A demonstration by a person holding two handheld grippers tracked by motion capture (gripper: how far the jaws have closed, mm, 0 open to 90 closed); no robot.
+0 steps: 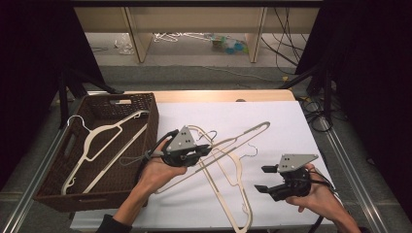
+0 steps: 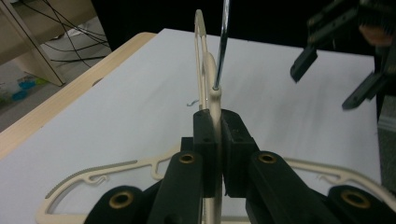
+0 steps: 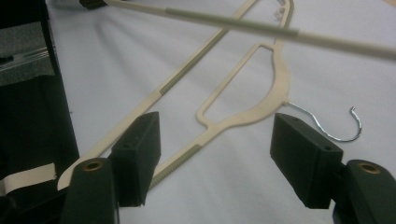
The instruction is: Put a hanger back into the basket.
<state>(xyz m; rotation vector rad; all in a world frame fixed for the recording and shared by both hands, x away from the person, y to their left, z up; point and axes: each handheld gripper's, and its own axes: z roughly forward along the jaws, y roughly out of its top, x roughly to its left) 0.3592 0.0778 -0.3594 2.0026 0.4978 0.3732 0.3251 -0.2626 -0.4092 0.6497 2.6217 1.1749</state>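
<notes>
At centre frame, a cream hanger is clenched at its neck by the left gripper, above the sheet. The right gripper, lower right, is released. The lift should be kept level, clearing the second hanger towards the basket at left.

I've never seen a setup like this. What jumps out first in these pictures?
Most striking is the left gripper at the middle of the white table, its jaws clamped on a cream hanger just below the metal hook. A second cream hanger lies flat on the table in front of the open right gripper, nearer the person. At the left stands a dark wicker basket with another hanger in it.
</notes>
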